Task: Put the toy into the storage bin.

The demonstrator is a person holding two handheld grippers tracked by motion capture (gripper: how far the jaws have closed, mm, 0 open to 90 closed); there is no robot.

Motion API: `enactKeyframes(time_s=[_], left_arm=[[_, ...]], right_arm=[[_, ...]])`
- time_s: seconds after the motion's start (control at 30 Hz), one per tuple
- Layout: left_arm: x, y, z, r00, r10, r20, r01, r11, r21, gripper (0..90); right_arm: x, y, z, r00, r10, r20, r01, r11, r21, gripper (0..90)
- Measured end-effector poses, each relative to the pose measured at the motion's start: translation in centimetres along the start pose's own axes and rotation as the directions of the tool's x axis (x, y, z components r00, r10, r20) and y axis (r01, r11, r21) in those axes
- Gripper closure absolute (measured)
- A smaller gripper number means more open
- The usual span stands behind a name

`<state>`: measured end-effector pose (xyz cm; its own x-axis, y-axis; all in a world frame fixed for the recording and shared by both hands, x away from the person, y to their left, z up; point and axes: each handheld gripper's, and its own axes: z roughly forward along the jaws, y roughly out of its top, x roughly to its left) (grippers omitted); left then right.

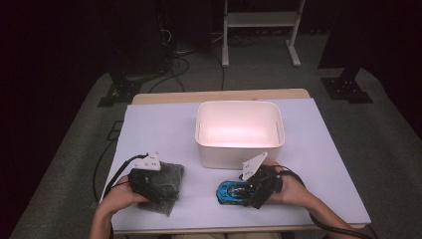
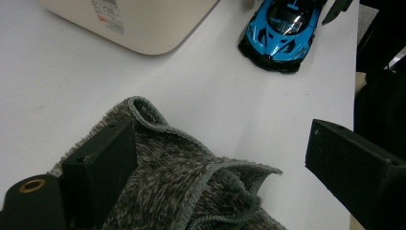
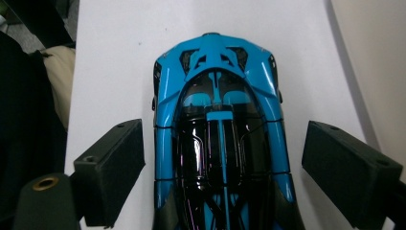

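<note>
High view: a white bin (image 1: pixel 240 130) stands mid-surface on a pale surface (image 1: pixel 159 124). Just in front of the bin, towards the person, lies a blue toy car (image 1: pixel 233 192), with the right gripper (image 1: pixel 255 191) set around its rear. Well to the left of the bin, the left gripper (image 1: pixel 166 184) rests over a grey cloth (image 1: pixel 168 174).

Left gripper view: jaws stand wide, one pad on the cloth (image 2: pixel 191 187), the other off its edge; nothing is clamped. The car (image 2: pixel 282 31) sits beyond, beside the bin's corner (image 2: pixel 143 24).

Right gripper view: jaws stand wide either side of the car (image 3: pixel 220 143), gaps showing, so no grip. The bin's wall (image 3: pixel 378 57) is alongside.

Judged step: lining up to grasp the car. Next calls for closing squarely on its flanks, then lifting towards the bin.
</note>
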<state>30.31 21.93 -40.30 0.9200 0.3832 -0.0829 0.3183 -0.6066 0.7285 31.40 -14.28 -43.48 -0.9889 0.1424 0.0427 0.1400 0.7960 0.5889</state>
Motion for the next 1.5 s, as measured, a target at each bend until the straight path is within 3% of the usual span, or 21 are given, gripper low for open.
enactKeyframes(time_s=[0.4,1.2,1.5], left_arm=[[0.0,-0.1,0.1,1.0,0.001,0.003,-0.001,1.0,0.003,9.7],[0.0,-0.2,0.3,1.0,0.0,0.005,0.0,0.9999,0.011,9.7],[0.0,-0.1,0.4,1.0,0.001,0.008,-0.001,0.9999,0.017,9.6]], right_arm=[[0.2,0.0,1.6,0.9993,-0.027,0.027,0.026,0.999,0.043,12.5],[0.4,0.2,1.7,0.9989,-0.021,0.042,0.019,0.998,0.064,12.0],[0.3,0.4,1.6,0.9989,-0.017,0.044,0.014,0.997,0.075,18.8]])
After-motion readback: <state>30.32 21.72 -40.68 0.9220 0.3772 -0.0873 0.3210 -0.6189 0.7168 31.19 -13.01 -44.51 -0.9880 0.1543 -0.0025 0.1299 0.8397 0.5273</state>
